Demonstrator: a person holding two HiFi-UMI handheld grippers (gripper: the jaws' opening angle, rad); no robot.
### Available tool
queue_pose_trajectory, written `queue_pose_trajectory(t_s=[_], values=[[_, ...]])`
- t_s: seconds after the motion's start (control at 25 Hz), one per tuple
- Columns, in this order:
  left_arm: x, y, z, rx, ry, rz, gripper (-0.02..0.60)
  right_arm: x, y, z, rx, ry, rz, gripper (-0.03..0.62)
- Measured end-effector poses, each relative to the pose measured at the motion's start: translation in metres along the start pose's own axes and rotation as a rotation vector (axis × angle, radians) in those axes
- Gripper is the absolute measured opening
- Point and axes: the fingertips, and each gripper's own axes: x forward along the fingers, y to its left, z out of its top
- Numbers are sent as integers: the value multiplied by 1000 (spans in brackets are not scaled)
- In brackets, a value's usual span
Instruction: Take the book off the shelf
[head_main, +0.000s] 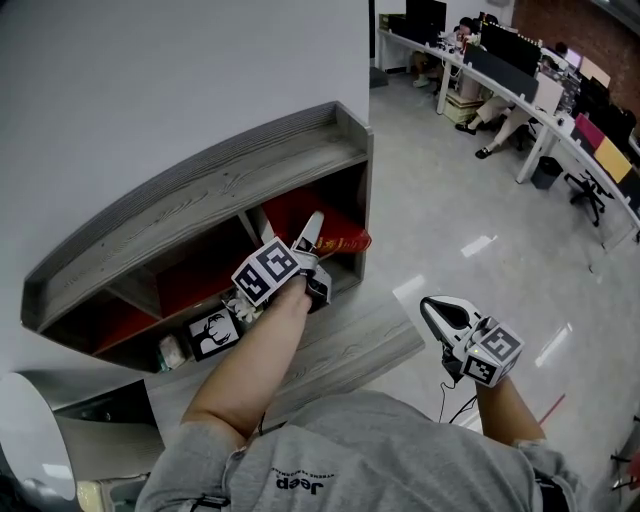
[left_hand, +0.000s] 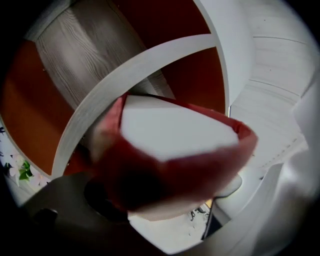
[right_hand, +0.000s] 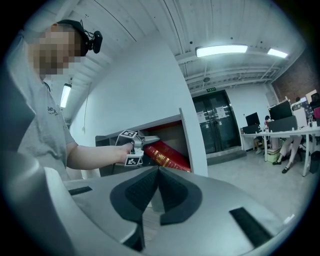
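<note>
— Where's the book (head_main: 346, 243)?
— In the shelf's (head_main: 200, 185) end compartment, at the 3 o'clock end in the head view. Red cover, leaning tilted.
— And the left gripper (head_main: 318, 250)?
— Right at it: jaws spread wide, the book between them, not clamped.
— The right gripper (head_main: 432, 308)?
— At 4 o'clock from the left one, well apart from the shelf, jaws pressed together, nothing in them.
</note>
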Motion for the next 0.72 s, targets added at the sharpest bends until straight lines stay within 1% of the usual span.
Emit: queue_pose_trajectory(t_s=[0.08, 0.16, 0.24, 0.4, 0.52, 0.72], values=[[0, 3, 3, 4, -14, 23, 451, -4, -1, 1, 3, -7, -1, 17], [-3, 6, 2, 10, -17, 56, 384, -8, -3, 0, 8, -12, -2, 17], [-6, 8, 0, 17, -14, 77, 346, -11, -5, -2, 12, -10, -3, 17], [-16, -2, 0, 30, -16, 77, 324, -11, -6, -2, 11, -5, 4, 18], [-28, -9, -2, 20, -8, 72, 314, -8, -5, 0, 8, -6, 19, 18], [-57, -16, -5, 6, -18, 55, 284, -3, 1, 0, 1, -7, 59, 18]])
